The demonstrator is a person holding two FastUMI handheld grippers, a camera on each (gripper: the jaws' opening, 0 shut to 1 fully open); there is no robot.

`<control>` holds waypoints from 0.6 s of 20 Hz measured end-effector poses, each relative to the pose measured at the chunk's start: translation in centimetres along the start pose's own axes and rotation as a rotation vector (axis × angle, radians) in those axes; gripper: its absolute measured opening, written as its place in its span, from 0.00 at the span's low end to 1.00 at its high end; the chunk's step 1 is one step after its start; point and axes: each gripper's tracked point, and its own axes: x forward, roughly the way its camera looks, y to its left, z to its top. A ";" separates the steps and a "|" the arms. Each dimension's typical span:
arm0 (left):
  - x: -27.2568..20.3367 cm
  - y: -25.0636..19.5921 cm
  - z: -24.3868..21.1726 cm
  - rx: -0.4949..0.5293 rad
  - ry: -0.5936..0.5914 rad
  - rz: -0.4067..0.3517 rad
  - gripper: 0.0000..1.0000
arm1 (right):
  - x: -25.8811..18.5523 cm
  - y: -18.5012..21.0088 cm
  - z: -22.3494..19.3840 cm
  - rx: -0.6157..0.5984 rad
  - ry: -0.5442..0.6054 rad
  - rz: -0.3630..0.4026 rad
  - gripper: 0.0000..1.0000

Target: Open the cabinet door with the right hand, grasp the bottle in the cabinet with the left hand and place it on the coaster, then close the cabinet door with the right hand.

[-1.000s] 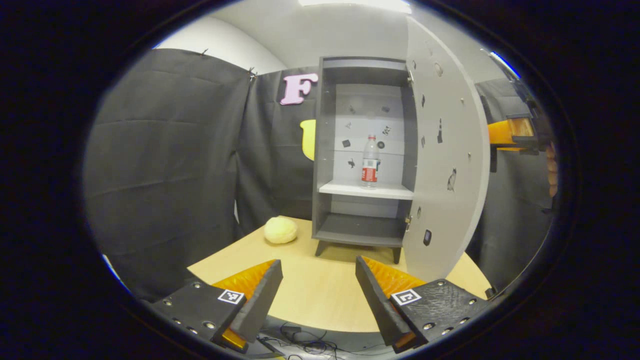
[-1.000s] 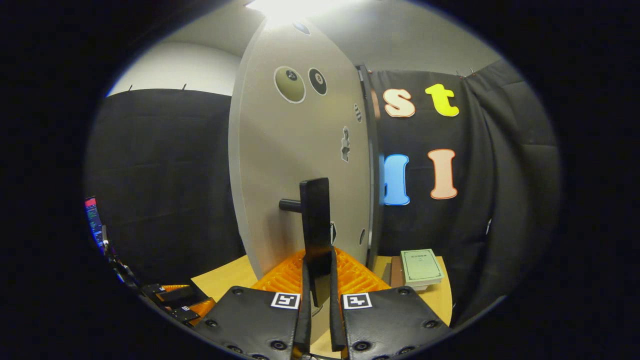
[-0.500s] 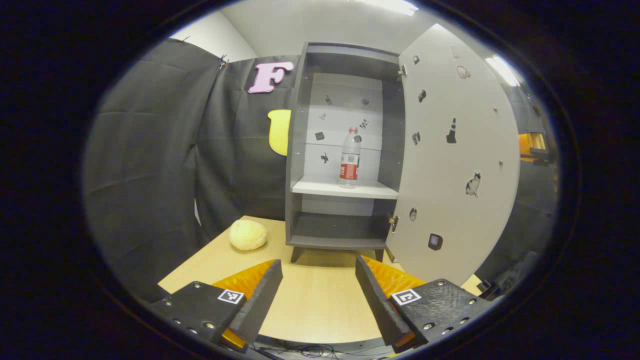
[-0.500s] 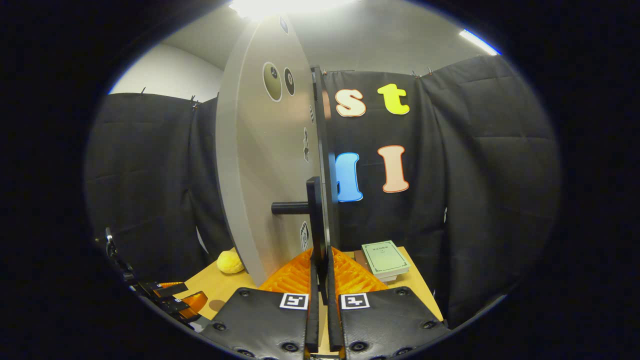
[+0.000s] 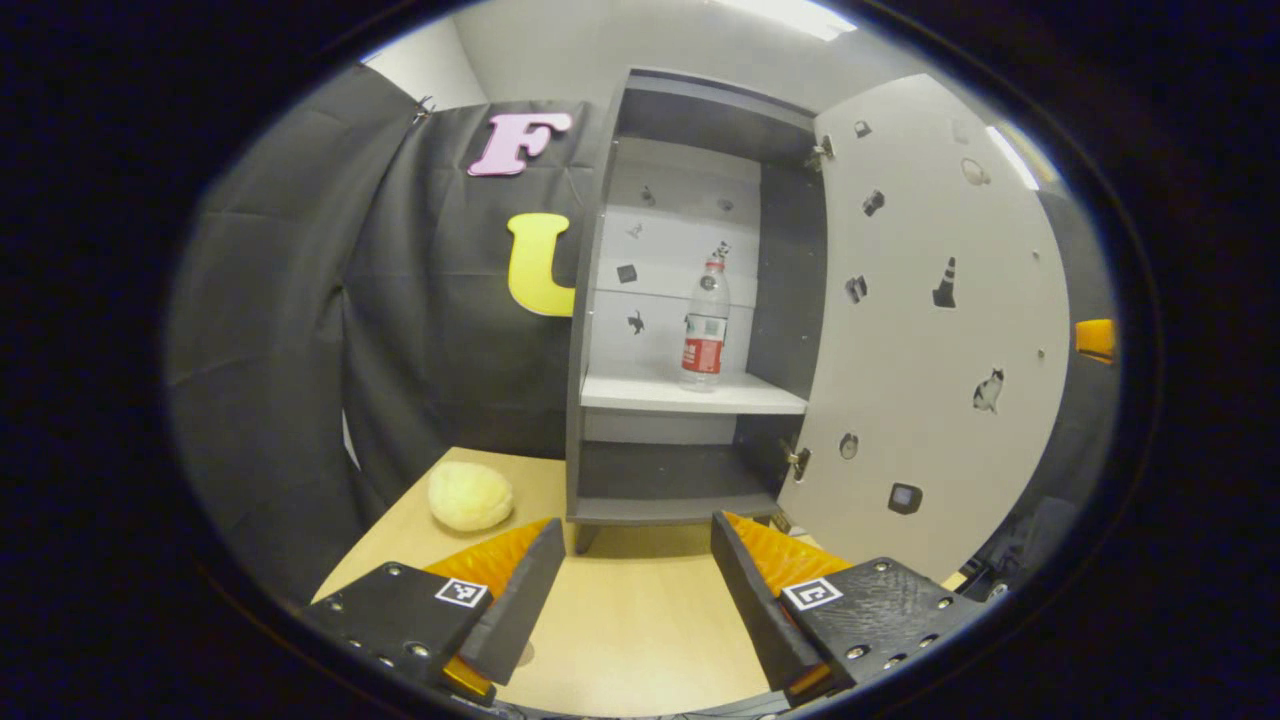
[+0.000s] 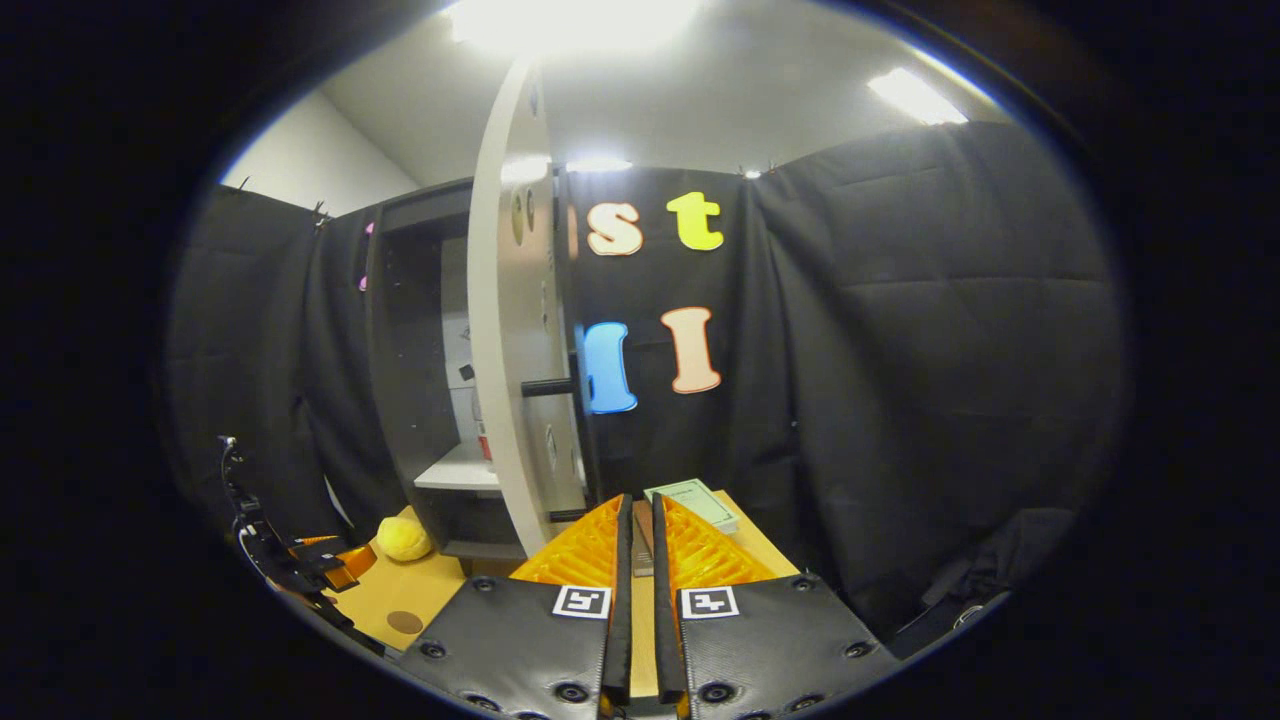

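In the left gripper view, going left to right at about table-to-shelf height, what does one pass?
Yellow round lump on the table → open cabinet → bottle standing on its white shelf → swung-open door with small stickers.

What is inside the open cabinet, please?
In the cabinet, a clear bottle with a red label stands upright on the white shelf. The dark lower compartment looks empty. Small stickers dot the back wall; its right side panel hides nothing visible.
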 end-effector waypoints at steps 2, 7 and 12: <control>1.4 -0.2 0.6 0.025 -0.009 -0.038 0.88 | -1.2 -2.4 0.2 0.028 -0.004 -0.080 0.11; 5.0 -2.1 4.4 0.032 -0.065 -0.104 0.88 | -1.4 -7.9 1.6 0.027 -0.027 -0.235 0.00; 9.8 -3.6 9.2 -0.001 -0.102 -0.123 0.88 | 3.6 -9.4 3.2 0.020 -0.044 -0.220 0.09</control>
